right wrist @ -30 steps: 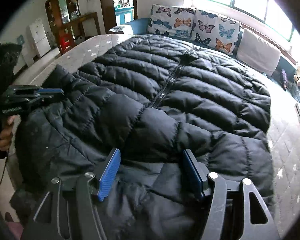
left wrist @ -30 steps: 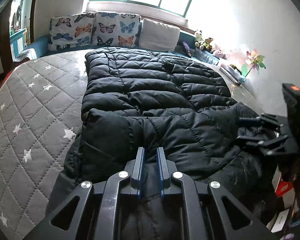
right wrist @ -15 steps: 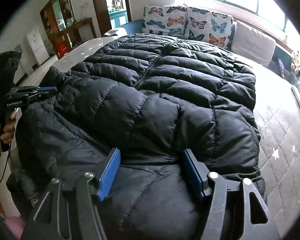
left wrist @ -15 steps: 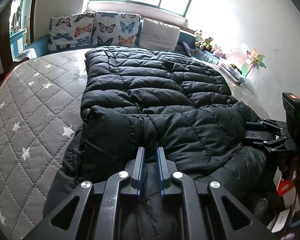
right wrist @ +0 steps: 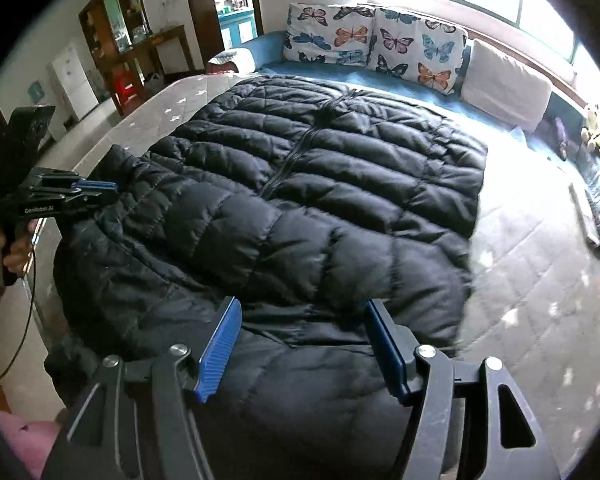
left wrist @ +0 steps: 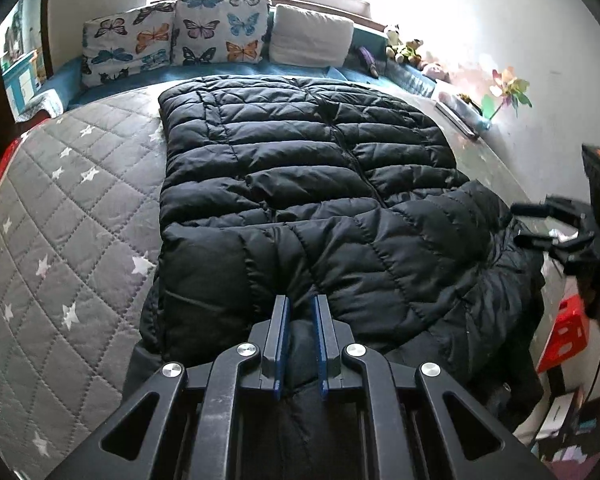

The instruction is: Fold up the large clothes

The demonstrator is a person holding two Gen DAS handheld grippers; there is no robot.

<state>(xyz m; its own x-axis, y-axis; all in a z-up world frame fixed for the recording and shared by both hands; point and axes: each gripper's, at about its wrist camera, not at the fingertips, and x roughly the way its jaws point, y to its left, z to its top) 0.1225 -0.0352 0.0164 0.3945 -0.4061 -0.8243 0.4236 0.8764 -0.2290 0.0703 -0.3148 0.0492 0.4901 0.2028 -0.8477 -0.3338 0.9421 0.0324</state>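
Across the bed (left wrist: pixel 60 208) in the left wrist view lies the coat (left wrist: pixel 300 184), a black puffer spread flat with its far hem near the pillows (left wrist: pixel 176 36) and its zipper running down the middle. Its near end is doubled over onto itself, so a thick quilted flap sits on top of the lower half. The left gripper (left wrist: pixel 301 312) has its blue pads nearly together, pinching a ridge of the coat fabric at the near edge (definitely clamped on it). Off to the right, the right gripper (left wrist: pixel 540 226) sits at the coat's right edge, prongs spread apart. A pinwheel (left wrist: pixel 508 90) stands by the wall, and some plush toys (left wrist: pixel 404 44) sit at the far corner.

From the right wrist view, the coat (right wrist: pixel 340 184) fills most of the frame, folded flap closest to the camera. The right gripper (right wrist: pixel 302 328) is wide open, its blue pads standing on either side of a bulge of coat without squeezing it; I can't tell if they touch the fabric. At the left edge, the left gripper (right wrist: pixel 100 191) is closed down on the coat's other corner, held by a hand (right wrist: pixel 14 246). A cabinet (right wrist: pixel 120 36) stands in the background.
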